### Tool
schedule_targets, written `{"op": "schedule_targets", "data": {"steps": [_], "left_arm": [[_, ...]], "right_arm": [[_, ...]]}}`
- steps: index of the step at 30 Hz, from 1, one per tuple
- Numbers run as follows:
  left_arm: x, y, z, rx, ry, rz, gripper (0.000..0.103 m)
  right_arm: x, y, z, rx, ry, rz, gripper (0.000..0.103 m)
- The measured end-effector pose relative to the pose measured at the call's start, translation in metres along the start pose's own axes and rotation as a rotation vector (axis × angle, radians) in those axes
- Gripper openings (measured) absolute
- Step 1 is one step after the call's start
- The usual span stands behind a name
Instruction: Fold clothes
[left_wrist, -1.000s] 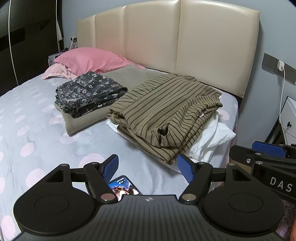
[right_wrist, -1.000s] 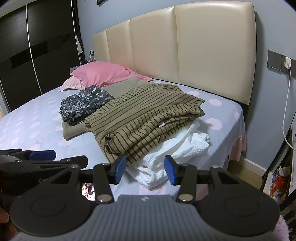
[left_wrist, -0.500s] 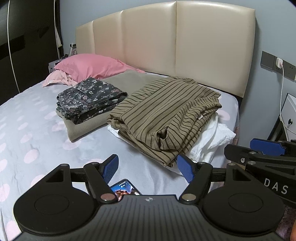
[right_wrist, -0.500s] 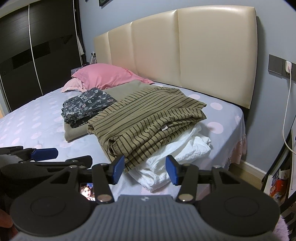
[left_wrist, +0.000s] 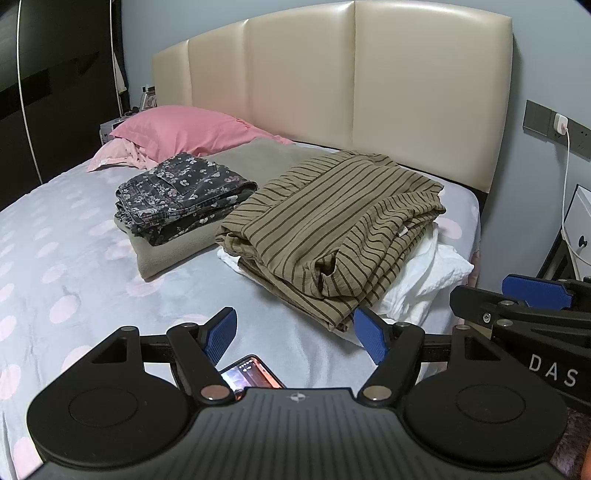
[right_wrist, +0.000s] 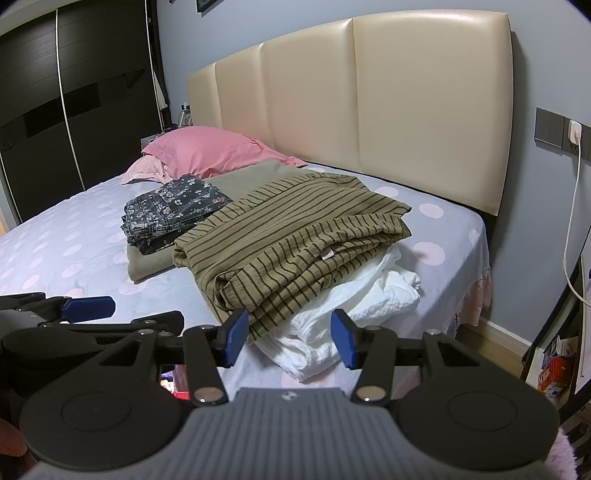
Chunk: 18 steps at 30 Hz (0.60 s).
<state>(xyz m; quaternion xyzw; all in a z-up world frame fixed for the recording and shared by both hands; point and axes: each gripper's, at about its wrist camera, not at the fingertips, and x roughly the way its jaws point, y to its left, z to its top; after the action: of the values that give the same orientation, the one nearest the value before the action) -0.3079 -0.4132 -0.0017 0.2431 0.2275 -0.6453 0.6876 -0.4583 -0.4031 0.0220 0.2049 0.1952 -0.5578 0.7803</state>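
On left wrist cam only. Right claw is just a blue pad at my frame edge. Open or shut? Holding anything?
Observer: The right claw is open and empty, and it points at the white garment.
Operator: My own finger covers that garment's near corner. State?
Observer: It's loosely bunched and sticks out from under the striped shirt. It lies on the sheet, not hanging off the bed.
Operator: Anything on the floor right of the bed?
Observer: A red box sits among clutter at the far right.
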Motion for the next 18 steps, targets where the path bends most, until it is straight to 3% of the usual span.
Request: {"op": "schedule_targets", "data": {"steps": [18], "left_arm": [[-0.0009, -0.0003, -0.0007, 0.012, 0.0, 0.009, 0.069]], "right_arm": [[-0.0004, 0.0, -0.0018, -0.001, 0.0, -0.005, 0.053]]}}
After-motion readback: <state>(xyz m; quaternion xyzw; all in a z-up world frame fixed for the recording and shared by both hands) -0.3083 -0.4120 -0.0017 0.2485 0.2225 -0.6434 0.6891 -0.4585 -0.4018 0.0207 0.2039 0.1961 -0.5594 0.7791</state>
